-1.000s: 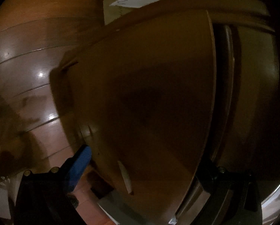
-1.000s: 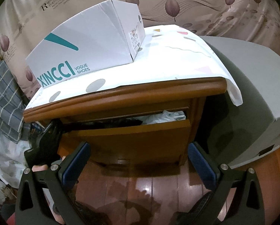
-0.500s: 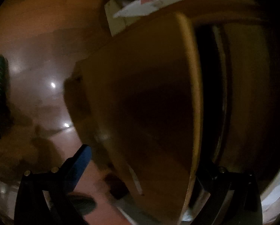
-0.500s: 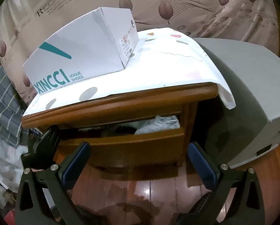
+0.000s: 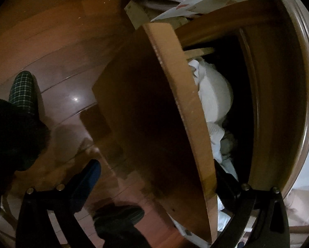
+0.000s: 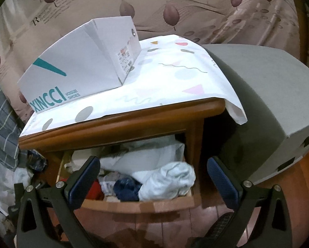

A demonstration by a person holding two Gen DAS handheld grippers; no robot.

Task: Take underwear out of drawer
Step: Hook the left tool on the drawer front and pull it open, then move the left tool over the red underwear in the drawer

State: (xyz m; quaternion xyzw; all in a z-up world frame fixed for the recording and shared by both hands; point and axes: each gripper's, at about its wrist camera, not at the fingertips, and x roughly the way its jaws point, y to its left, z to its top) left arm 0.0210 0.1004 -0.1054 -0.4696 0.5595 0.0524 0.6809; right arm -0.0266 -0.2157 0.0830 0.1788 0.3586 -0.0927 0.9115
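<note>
Drawer (image 6: 133, 204) pulled out of nightstand (image 6: 121, 124), front panel straddled by spread left gripper (image 5: 154, 177). Right gripper (image 6: 154, 179) spread wide, empty, above drawer. Pale rolled underwear (image 6: 167, 181) near drawer's front right corner, touching navy garment (image 6: 126, 188). Shoebox (image 6: 80, 68) on nightstand's top, left side.

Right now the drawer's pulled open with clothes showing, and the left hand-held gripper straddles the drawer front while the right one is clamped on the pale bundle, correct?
Not quite. The right wrist view shows the right hand-held gripper open, short of the pale bundle, gripping nothing. The rest holds: the drawer is open with clothes showing, and the left hand-held gripper straddles the drawer front.
</note>
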